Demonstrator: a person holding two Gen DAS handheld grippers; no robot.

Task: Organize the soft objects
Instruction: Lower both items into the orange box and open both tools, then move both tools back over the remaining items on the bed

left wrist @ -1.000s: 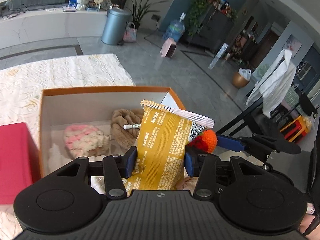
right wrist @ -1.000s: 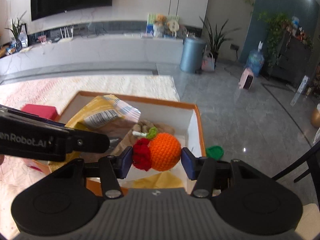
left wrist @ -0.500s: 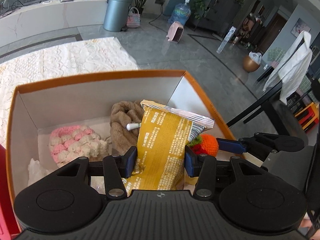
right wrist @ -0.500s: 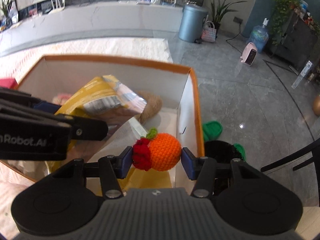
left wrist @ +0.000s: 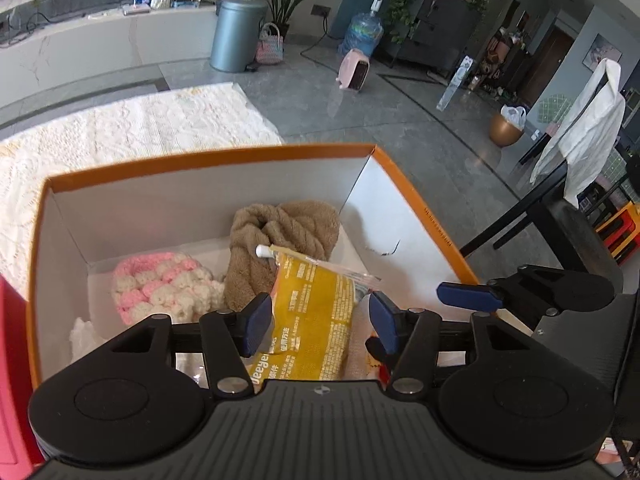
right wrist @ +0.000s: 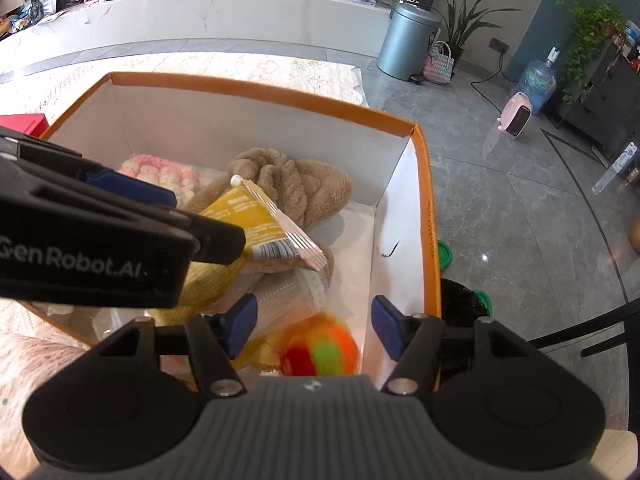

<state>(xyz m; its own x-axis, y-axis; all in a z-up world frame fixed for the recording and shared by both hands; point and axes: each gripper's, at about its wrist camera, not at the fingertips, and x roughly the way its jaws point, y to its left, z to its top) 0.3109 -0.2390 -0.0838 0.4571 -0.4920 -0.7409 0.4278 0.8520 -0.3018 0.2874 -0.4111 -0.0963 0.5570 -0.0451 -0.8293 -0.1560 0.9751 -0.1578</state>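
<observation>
An orange-rimmed white box (left wrist: 208, 160) (right wrist: 256, 90) holds a brown plush towel (left wrist: 280, 232) (right wrist: 292, 184) and a pink-and-white crochet piece (left wrist: 160, 284) (right wrist: 160, 172). My left gripper (left wrist: 320, 324) is open over the box; a yellow snack packet (left wrist: 312, 320) (right wrist: 248, 216) lies between its fingers, free of the pads. My right gripper (right wrist: 312, 324) is open above the box's right end. The orange crochet ball (right wrist: 324, 350) is blurred just below it, falling inside the box.
A red box (left wrist: 12, 368) stands left of the orange box on a white lace tablecloth (left wrist: 120, 120). The table edge and grey floor lie to the right, with a black chair (left wrist: 560, 216) and a green lid (right wrist: 444, 254) below.
Both grippers moved down over the box and opened. The left let go of the yellow packet, which dropped lower. The right let go of the orange ball, which is falling.
</observation>
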